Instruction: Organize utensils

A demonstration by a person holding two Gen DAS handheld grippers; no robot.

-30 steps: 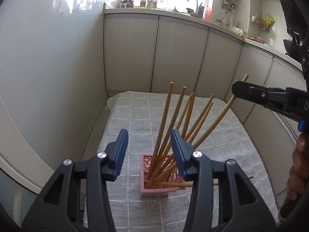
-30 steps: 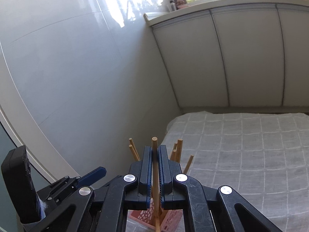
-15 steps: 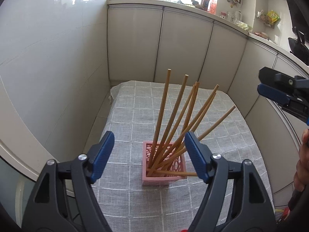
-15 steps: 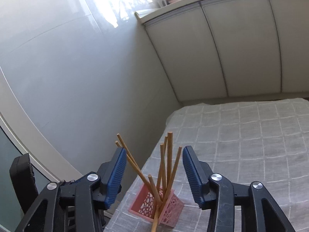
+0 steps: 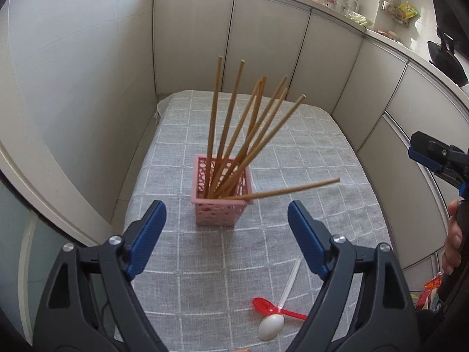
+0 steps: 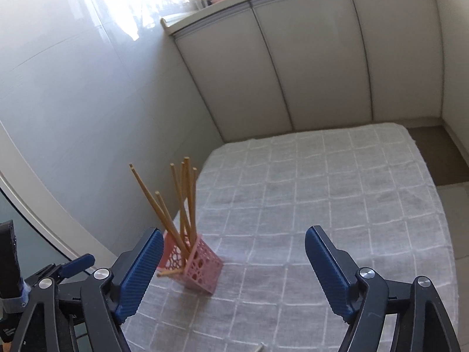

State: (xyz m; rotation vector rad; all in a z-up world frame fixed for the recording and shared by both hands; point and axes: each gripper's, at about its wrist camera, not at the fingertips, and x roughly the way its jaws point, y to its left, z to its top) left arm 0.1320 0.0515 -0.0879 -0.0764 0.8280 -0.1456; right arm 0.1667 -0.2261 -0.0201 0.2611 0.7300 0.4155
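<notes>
A pink lattice basket (image 5: pixel 220 208) (image 6: pixel 202 272) stands on the grey checked tablecloth and holds several wooden chopsticks (image 5: pixel 234 135) (image 6: pixel 184 205); one chopstick (image 5: pixel 293 190) leans low over its rim to the right. My left gripper (image 5: pixel 225 223) hangs just short of the basket, its jaws still opening, nothing between them. The jaws of my right gripper (image 6: pixel 234 252) are also opening and empty, with the basket by its left finger; it shows at the right edge of the left wrist view (image 5: pixel 433 158). A red spoon (image 5: pixel 272 308) and a white spoon (image 5: pixel 274 322) lie crossed near the front.
The cloth-covered table (image 6: pixel 337 190) sits in a corner of cream cabinet doors (image 5: pixel 263 44). A glossy wall panel (image 6: pixel 73 102) runs along its left side. A hand (image 5: pixel 453 243) holds the right gripper at the right edge. Floor (image 6: pixel 436 152) shows past the table's far right corner.
My right gripper let go of the chopstick it pinched, opened wide and drew back to the right. That chopstick now leans in the basket. My left gripper opened wider and pulled back, bringing the spoons into view.
</notes>
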